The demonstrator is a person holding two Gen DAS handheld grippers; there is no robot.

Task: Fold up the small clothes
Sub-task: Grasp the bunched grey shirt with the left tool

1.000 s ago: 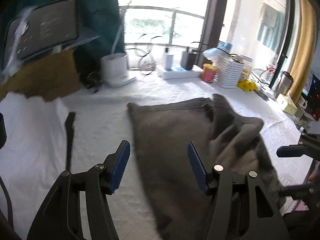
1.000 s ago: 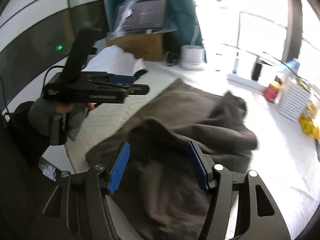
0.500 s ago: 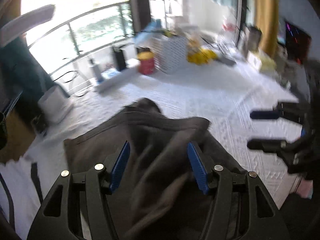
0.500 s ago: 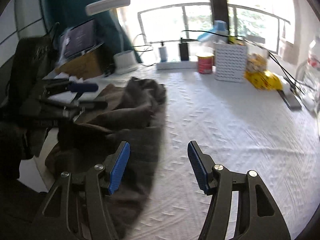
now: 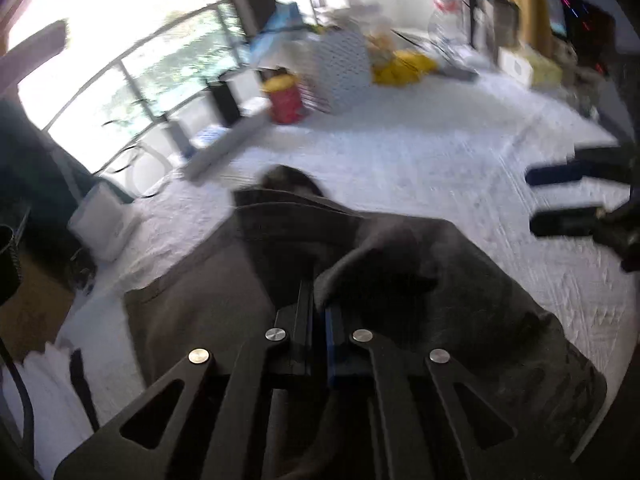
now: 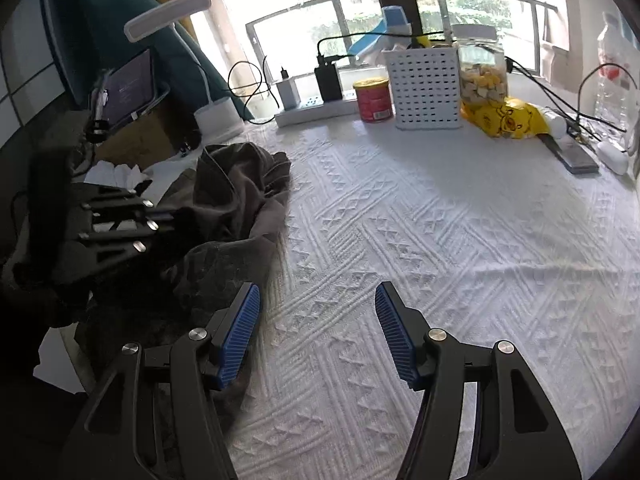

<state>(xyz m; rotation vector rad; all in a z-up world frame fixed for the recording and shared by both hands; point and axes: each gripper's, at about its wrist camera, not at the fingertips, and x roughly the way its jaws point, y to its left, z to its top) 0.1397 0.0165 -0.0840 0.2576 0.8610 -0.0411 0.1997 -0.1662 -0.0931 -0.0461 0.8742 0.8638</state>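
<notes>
Left wrist view: the left gripper [image 5: 318, 312] has its fingers pressed together, pinching a raised fold of the dark grey garment [image 5: 420, 300], which lies rumpled on the near part of the white textured cloth [image 5: 420, 160]. Right wrist view: the right gripper [image 6: 316, 328] hovers with fingers spread and empty over bare cloth, the garment [image 6: 236, 200] bunched just left of it. Judged progress: early; no neat fold is formed, and flattening and folding remain.

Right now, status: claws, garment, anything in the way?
Left claw shut on a fold of the brown garment. Right claw open over bare white tablecloth, beside the garment. Garment bunched, unfolded. Nothing in the way.
</notes>
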